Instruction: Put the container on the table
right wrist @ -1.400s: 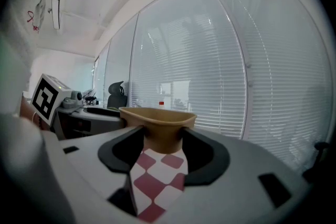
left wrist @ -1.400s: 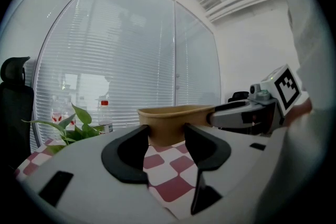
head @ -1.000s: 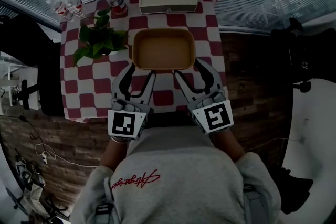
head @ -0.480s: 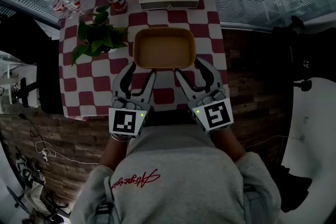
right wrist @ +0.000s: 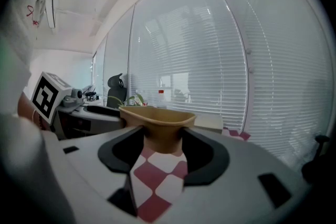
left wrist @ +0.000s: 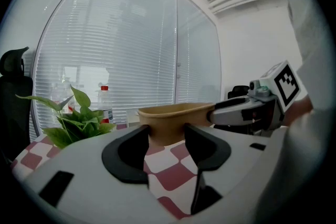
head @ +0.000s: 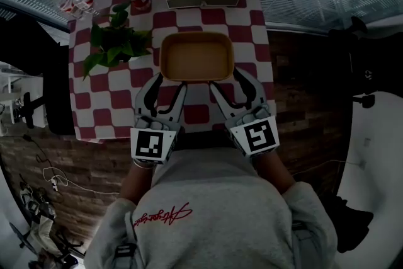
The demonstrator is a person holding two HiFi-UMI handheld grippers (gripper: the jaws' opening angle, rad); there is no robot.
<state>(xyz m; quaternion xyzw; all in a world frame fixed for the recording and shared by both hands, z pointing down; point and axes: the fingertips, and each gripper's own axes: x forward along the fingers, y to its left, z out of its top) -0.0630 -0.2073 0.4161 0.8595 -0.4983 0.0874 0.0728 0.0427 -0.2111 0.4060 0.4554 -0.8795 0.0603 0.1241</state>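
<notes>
Fingers (head: 178,99) of left gripper (head: 169,82) and right gripper (head: 228,80): clamped as before on the tan container's (head: 196,57) near corners, container still just beside the potted plant (head: 115,44), release seemingly pending.

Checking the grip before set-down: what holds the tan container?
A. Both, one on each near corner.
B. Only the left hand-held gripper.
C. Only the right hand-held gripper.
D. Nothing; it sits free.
A: the left hand-held gripper and the right hand-held gripper each clamp a near corner of the container, as both gripper views show.
</notes>
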